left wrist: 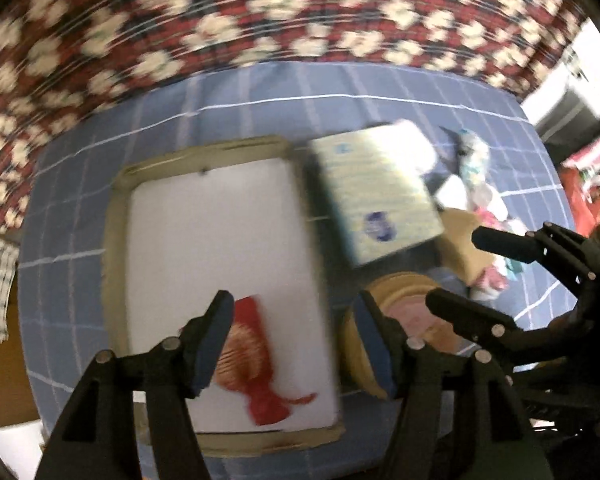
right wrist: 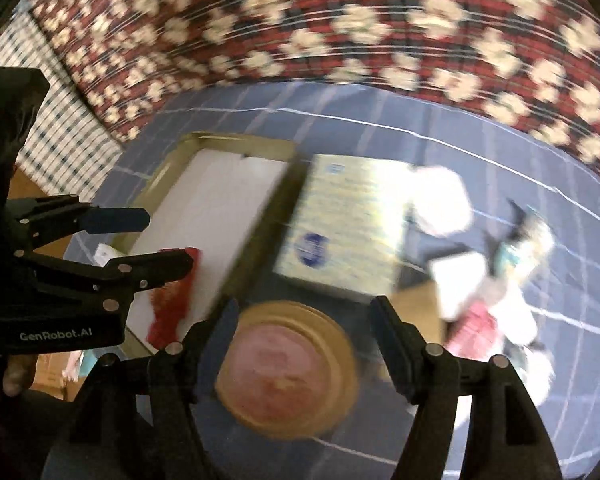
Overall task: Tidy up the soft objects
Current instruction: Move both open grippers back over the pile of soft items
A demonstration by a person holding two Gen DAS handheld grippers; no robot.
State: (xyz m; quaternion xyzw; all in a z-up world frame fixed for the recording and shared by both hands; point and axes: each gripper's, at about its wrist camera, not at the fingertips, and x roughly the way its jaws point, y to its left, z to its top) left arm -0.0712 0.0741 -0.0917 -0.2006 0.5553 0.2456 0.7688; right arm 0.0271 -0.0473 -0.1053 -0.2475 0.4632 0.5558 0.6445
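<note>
A red and gold soft item (left wrist: 259,368) lies in the near part of a shallow cardboard tray (left wrist: 113,216) with a white floor. My left gripper (left wrist: 295,348) hangs open just above it and holds nothing. In the right wrist view the same red item (right wrist: 175,300) shows beside the left gripper (right wrist: 147,240). My right gripper (right wrist: 306,340) is open and empty over a round tan bowl (right wrist: 287,368) with a pink inside. More soft things are piled (right wrist: 492,280) on the right, along with a white fluffy one (right wrist: 440,200). Both views are blurred.
A pale box with a blue logo (left wrist: 376,196) stands between the tray and the pile. Everything rests on a blue checked cloth (left wrist: 79,184). Behind it lies a red patterned cover (left wrist: 259,12). The right gripper (left wrist: 456,272) shows at the right of the left wrist view.
</note>
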